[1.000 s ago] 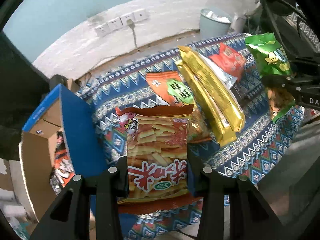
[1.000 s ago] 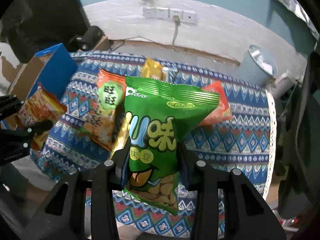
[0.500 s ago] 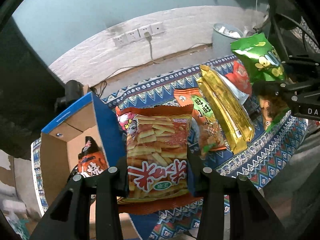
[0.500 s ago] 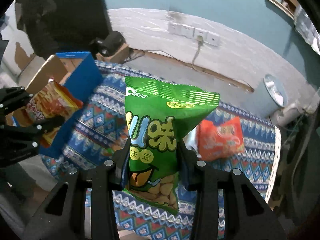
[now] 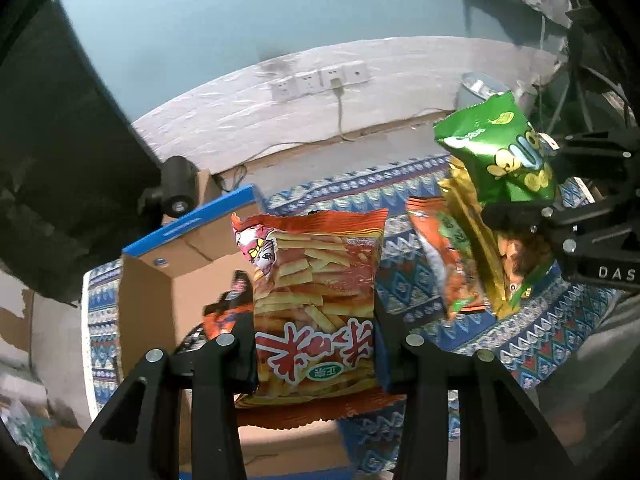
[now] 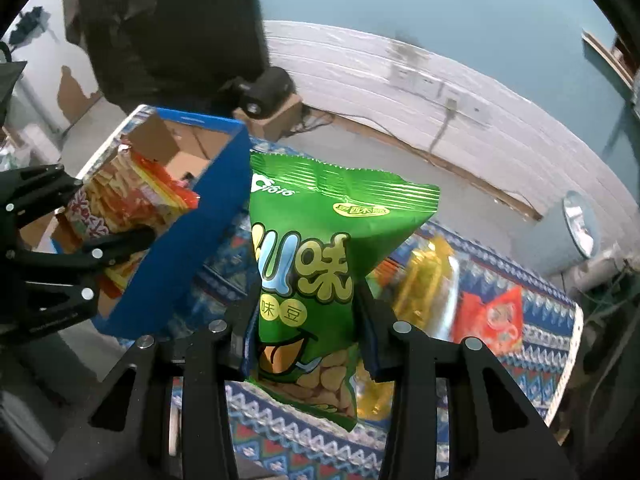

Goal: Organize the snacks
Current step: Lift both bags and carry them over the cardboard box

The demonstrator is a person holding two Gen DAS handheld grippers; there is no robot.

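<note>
My left gripper (image 5: 314, 354) is shut on an orange bag of potato sticks (image 5: 314, 296), held above the open blue cardboard box (image 5: 188, 228). Inside the box lies an orange and black snack bag (image 5: 224, 312). My right gripper (image 6: 306, 340) is shut on a green bag of beans (image 6: 316, 264), just right of the box's blue wall (image 6: 192, 248). In the right wrist view the left gripper (image 6: 72, 240) hangs over the box with the orange bag (image 6: 120, 200). In the left wrist view the right gripper (image 5: 560, 216) and green bag (image 5: 504, 152) are at the right.
A patterned blue cloth (image 6: 540, 320) covers the table. On it lie a gold bag (image 6: 424, 288), a red bag (image 6: 496, 316) and an orange and green bag (image 5: 444, 256). A grey bin (image 6: 580, 228) stands beyond the table's far right; a dark camera (image 5: 176, 188) sits behind the box.
Both grippers have carried their bags leftward and a little up. The orange bag now hangs over the box's opening, and the green bag has come close to the box's blue wall.
</note>
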